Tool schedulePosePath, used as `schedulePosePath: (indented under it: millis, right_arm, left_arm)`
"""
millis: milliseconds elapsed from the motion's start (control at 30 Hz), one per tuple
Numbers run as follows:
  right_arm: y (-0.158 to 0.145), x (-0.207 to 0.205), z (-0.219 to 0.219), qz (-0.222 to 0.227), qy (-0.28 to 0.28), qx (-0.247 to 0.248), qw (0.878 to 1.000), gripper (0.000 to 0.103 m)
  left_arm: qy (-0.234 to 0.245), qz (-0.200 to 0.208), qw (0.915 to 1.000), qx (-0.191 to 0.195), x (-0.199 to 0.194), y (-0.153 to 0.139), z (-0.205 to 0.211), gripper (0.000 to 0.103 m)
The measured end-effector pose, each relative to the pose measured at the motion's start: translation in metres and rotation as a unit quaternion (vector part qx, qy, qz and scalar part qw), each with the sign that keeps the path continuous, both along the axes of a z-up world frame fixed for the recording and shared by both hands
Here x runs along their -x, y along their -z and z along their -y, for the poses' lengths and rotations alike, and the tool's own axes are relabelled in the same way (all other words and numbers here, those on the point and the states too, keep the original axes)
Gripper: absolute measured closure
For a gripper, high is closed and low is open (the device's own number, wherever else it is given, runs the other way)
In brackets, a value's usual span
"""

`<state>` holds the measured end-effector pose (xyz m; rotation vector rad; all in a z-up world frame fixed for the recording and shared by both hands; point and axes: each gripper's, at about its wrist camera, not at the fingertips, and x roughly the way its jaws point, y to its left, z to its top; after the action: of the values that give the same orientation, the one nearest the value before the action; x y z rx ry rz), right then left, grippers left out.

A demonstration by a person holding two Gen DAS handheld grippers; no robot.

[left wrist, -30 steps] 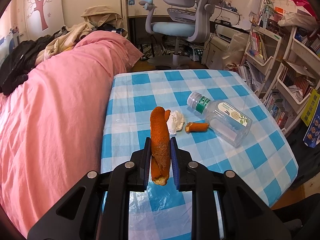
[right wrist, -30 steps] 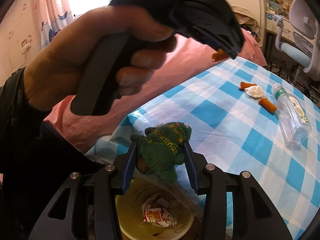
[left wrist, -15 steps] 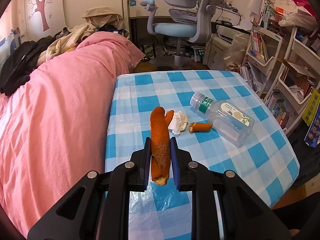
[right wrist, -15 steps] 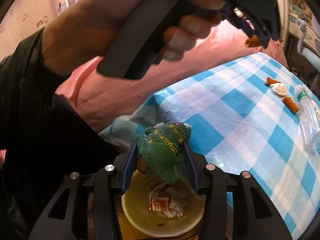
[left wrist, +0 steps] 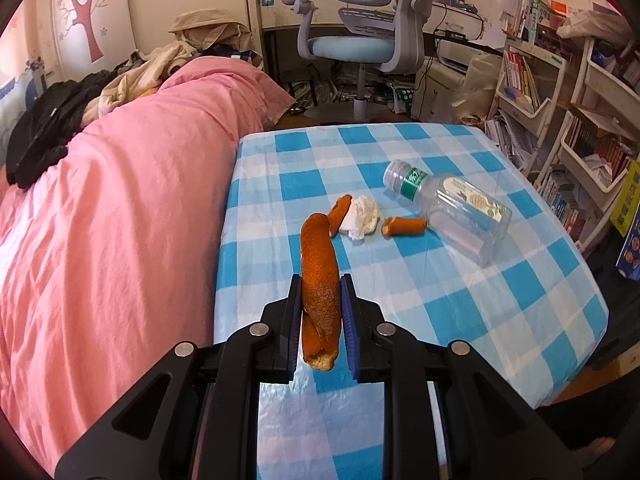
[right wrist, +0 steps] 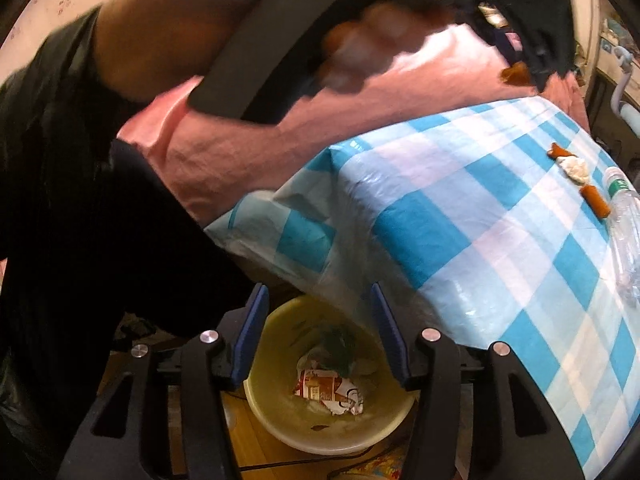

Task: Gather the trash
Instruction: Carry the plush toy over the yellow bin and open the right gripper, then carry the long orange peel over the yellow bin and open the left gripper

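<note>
Right tongs [right wrist: 316, 332] gaping, hovering over bin [right wrist: 280, 420]; left tongs [left wrist: 320, 316] pinching orange peel [left wrist: 318, 280] above tabletop [left wrist: 500, 320]; carrying peel squarely over bin before opening

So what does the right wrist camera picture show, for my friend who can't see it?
The right gripper, open and empty, hangs over a yellow bin holding a crumpled wrapper and something green. Beside it a blue checked tablecloth has orange peels, a tissue and a clear bottle.
</note>
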<state>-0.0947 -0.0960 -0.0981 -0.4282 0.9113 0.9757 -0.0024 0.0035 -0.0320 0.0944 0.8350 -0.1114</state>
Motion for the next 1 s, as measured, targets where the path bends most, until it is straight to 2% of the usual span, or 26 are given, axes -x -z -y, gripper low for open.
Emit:
schedulePosePath:
  millis: [600,800,1000]
  right_arm:
    - [-0.027,-0.014,0.035,0.047,0.071,-0.034,0.996,0.044]
    - [-0.037,-0.018,0.052,0.067,0.104,-0.043,0.991,0.044]
    - [-0.044,-0.023,0.07,0.085,0.151,-0.047,0.984,0.044]
  left_arm:
    - [-0.016,0.004,0.9999,-0.003,0.041,0.001,-0.008,0.085]
    - [-0.019,-0.006,0.9998,-0.002,0.056,0.007,-0.007,0.085]
    - [-0.005,-0.028,0.9996,-0.009,0.093,0.022,0.007,0.085]
